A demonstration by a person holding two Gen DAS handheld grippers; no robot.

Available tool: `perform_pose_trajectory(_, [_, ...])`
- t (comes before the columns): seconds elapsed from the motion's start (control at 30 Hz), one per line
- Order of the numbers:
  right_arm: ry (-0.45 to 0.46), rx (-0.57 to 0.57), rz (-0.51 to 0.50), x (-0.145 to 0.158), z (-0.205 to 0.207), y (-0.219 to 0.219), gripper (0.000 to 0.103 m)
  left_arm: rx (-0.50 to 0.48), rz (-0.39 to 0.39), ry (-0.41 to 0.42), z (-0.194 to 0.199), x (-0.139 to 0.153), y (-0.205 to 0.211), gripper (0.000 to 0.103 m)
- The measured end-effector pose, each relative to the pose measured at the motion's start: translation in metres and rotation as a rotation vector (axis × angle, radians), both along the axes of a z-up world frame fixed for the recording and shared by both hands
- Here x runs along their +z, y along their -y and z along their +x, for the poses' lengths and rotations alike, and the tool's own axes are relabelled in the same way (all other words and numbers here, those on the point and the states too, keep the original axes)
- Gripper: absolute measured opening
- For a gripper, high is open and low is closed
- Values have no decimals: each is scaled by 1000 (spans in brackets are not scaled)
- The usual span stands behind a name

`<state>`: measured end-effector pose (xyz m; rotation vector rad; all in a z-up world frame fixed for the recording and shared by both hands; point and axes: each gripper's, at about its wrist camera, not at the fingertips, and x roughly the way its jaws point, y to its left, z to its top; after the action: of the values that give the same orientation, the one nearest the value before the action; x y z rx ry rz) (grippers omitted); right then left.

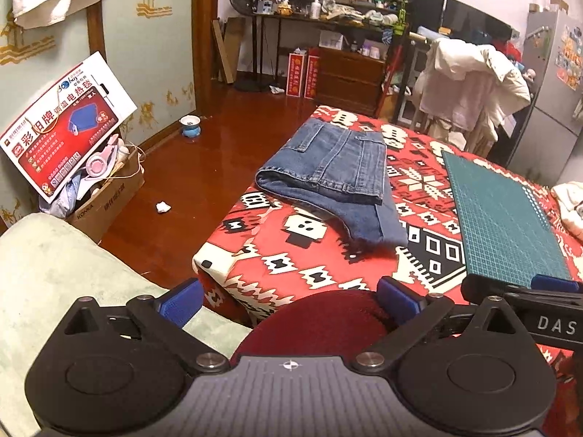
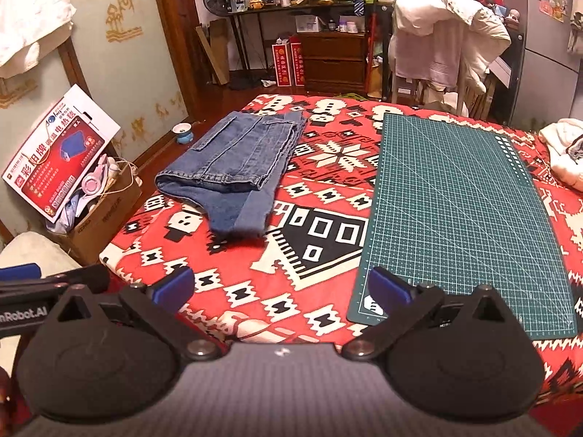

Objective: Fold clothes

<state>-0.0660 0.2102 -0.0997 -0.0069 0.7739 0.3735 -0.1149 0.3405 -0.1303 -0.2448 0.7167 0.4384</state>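
A table draped in a red, white and black patterned blanket [image 2: 328,225] fills most of both views. On its right half lies a green cutting mat [image 2: 462,211], flat, with its near edge close to the table's front. Folded blue jeans [image 2: 233,167] rest on the blanket's left part, near the left edge and well apart from the mat; one raw-hemmed flap sticks out toward the front from under the folded stack. The left gripper [image 1: 289,304] hangs at the table's near left corner, jaws spread wide, holding nothing. The right gripper [image 2: 280,287] hovers above the front edge, jaws likewise apart and empty, its right finger [image 2: 391,291] over the mat's near corner
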Motion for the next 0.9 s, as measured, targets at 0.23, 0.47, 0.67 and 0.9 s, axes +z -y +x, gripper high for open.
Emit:
perform_pose_trajectory(0.23, [24,6,-14,2,-2,0,102,-2,9,-9,3,1,0,103])
perform_pose_trajectory(0.47, [40,-1,-30,5,-2,1,102,-8,42,-35,12,3,9,102])
perform_pose_trajectory(0.67, [45,-12,-43,4,1,3,102,-20,80,-53,16,2,16,102])
perform_pose_trajectory(0.9, [40,-15,-52,2,2,3,102,-12,47,-51,15,1,12,102])
